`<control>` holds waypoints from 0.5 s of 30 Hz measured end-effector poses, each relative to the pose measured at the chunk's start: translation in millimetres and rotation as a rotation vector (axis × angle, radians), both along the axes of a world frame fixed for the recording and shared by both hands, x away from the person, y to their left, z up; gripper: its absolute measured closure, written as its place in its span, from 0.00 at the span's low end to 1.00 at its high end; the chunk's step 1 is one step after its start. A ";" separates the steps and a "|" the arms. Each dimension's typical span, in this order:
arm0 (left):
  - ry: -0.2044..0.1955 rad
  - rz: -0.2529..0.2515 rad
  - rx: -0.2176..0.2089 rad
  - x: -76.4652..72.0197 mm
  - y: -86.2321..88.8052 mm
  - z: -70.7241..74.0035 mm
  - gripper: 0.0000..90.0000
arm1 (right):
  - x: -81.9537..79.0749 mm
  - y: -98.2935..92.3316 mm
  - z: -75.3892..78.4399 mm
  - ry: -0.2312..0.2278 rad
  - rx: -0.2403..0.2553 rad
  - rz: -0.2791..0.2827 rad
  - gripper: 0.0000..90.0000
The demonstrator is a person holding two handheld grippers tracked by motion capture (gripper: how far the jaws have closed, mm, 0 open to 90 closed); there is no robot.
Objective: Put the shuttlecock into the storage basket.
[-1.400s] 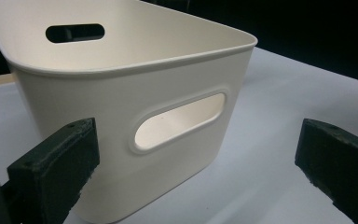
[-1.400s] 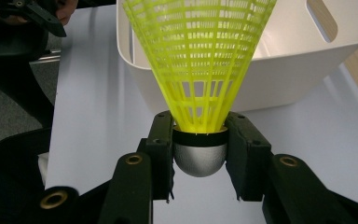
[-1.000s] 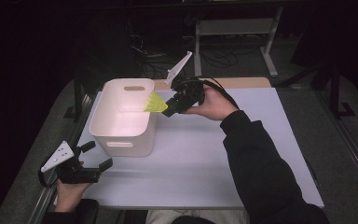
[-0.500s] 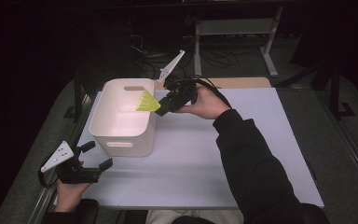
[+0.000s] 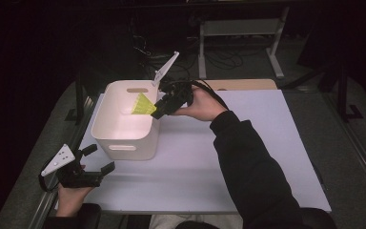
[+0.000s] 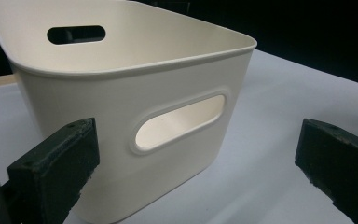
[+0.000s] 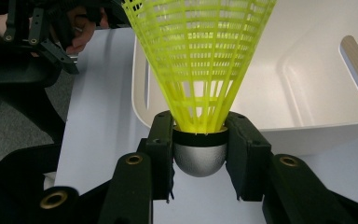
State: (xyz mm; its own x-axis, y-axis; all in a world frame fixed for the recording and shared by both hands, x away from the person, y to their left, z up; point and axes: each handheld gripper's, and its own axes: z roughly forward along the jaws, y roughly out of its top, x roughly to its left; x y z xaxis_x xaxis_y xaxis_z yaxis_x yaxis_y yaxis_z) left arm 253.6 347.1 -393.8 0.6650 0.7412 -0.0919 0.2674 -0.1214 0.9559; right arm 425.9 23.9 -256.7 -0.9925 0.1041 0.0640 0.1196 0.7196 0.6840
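- The right claw [image 7: 199,154] gripped a yellow shuttlecock [image 5: 141,105] by its silver cap, holding it over the white bin's [image 5: 124,143] rim.
- The left claw [image 5: 97,160] sat wide and empty on the counter [image 5: 248,157], near the bin.
- Apparently mid-placement; next, spreading the jaws to drop it inside.

Right gripper [image 5: 156,112] raised, fingers clamped; left gripper [image 5: 100,160] low, fingers spread wide.

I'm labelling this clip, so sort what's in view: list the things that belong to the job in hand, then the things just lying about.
In the job:
- yellow shuttlecock, clamped at its cork by the right gripper
- white bin, with the shuttlecock's skirt over its rim

Lying about:
- left gripper, jaws apart, idle near the bin
- metal stand and cables behind the table
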 end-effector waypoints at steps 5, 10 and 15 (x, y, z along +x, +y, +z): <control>0.000 -0.001 0.000 0.1 -0.1 0.0 0.00 | 1.4 5.2 -0.8 0.005 0.006 -0.001 0.70; 0.000 0.000 -0.003 0.0 0.0 0.0 0.00 | 2.9 11.6 -0.9 0.005 0.006 0.006 0.70; 0.000 -0.002 -0.003 0.0 -0.1 0.0 0.00 | 4.3 17.5 -2.8 0.012 0.002 0.008 0.70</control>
